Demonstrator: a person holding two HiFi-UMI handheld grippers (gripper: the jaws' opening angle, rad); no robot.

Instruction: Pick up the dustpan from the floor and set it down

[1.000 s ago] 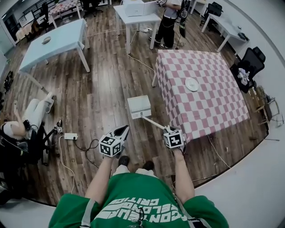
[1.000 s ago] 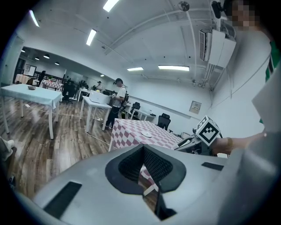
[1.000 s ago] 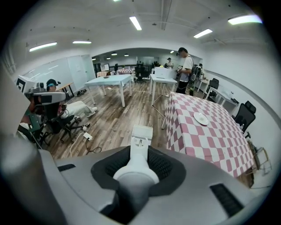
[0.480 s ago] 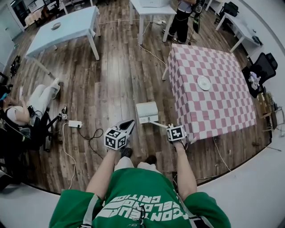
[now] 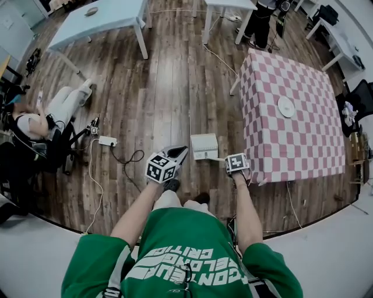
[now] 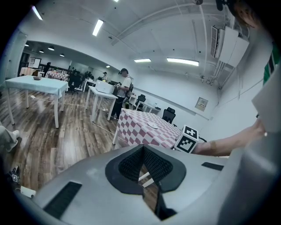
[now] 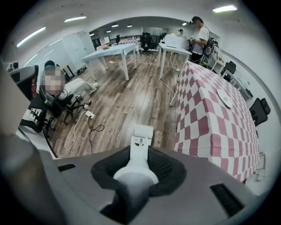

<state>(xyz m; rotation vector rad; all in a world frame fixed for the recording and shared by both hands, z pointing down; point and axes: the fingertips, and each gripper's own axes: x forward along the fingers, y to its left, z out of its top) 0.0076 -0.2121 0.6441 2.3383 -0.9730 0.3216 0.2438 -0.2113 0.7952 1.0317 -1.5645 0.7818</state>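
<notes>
The white dustpan (image 5: 204, 146) hangs low over the wooden floor in front of my feet, its pan tipped away from me. Its long white handle (image 7: 139, 154) runs back between the jaws of my right gripper (image 5: 231, 161), which is shut on it and points steeply down. In the right gripper view the pan (image 7: 142, 134) shows just beyond the jaws. My left gripper (image 5: 176, 155) hovers left of the dustpan, apart from it, with its fingers (image 6: 131, 167) closed to a point and nothing held.
A table with a pink-and-white checked cloth (image 5: 303, 134) stands close on the right with a plate (image 5: 286, 106) on it. A power strip and cable (image 5: 108, 141) lie on the floor at left, near a seated person (image 5: 41, 122). A light blue table (image 5: 99, 17) stands farther back.
Both grippers have sunk toward the floor, the right one more, carrying the dustpan down with it. The right gripper has tipped to point more steeply down.
</notes>
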